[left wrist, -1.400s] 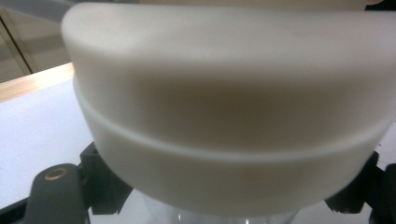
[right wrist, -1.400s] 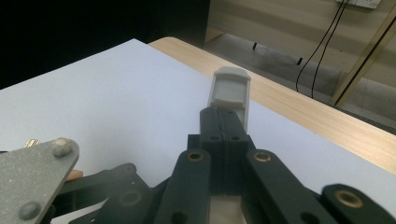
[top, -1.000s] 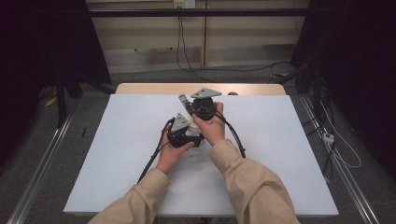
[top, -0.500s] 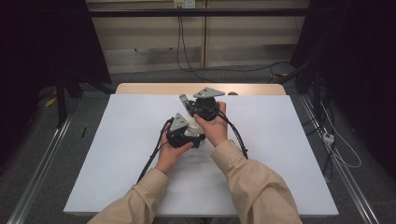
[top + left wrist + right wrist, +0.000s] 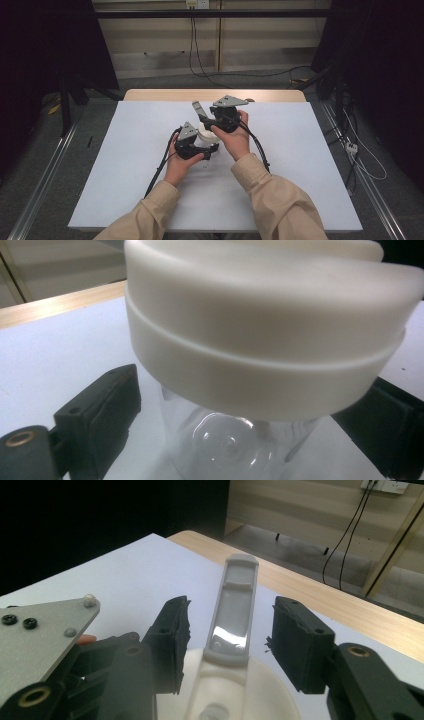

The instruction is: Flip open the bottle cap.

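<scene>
White plastic up close in the left gripper view: a wide, cream-white lid (image 5: 265, 340) sits on a clear jar (image 5: 235, 450), and the left tongs (image 5: 240, 435) have a black jaw on each side of the clear body just below that lid. Both pads sit hard against the jar, so the left tongs are clamped on it. You can see right through the clear wall to the moulded base, and the white tabletop (image 5: 60, 360) spreads out behind.

Over to the high view: the jar (image 5: 206, 136) stands near the middle of the tabletop (image 5: 125, 175), between the two hands. The left tongs (image 5: 200, 150) come in low from the near side, the grey plate on top tilted. The right tongs (image 5: 212, 120) hover above and just behind, held in the right hand (image 5: 235, 140), with black cable (image 5: 257, 145) trailing back along the sleeve.

Now the right gripper view: a flip-up grey spout tab (image 5: 234, 610) rises from the lid (image 5: 235, 695), standing straight up between the two jaws of the right tongs (image 5: 230, 645). Clear gaps show on both sides of the tab, so those tongs are spread and touching nothing. The left tongs' grey plate (image 5: 40, 635) shows at the lower left.
</scene>
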`<state>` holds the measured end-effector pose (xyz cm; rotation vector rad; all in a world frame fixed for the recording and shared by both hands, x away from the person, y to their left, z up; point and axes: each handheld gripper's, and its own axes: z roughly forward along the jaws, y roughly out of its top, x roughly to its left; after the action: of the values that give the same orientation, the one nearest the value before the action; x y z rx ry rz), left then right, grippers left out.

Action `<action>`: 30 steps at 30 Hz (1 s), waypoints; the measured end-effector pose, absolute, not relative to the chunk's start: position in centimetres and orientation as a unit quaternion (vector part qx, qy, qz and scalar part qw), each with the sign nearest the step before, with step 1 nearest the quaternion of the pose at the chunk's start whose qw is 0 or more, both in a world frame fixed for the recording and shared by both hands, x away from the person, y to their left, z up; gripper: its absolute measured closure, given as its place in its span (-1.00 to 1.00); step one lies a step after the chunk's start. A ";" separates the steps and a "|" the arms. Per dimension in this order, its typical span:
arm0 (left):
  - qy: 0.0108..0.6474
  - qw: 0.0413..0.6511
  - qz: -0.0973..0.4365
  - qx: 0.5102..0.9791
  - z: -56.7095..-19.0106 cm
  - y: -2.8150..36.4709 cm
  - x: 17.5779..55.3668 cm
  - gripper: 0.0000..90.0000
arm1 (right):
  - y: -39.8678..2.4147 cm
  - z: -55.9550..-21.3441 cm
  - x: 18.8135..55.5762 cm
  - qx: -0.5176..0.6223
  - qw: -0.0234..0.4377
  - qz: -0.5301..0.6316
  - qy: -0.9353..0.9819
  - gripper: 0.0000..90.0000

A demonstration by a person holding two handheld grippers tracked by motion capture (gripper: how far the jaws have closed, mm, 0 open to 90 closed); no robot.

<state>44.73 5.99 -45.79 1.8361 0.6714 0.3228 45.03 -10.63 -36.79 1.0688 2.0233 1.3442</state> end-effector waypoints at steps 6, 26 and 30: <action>0.285 0.550 0.131 0.774 -45.6 6.6 44.5 -0.87 | -11.3 -36.3 44.5 0.396 0.245 0.501 0.729 -0.26; 0.307 0.540 0.135 0.772 -44.8 10.4 42.4 -0.89 | -15.0 -36.2 40.9 0.402 0.252 0.505 0.721 -0.64; 0.313 0.543 0.138 0.767 -44.5 11.6 41.8 -0.89 | -15.6 -36.2 40.3 0.401 0.256 0.501 0.723 -0.65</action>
<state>41.82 11.57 -44.55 1.8198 0.7424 0.3286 40.26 -15.59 -36.19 1.0890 1.9612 1.3605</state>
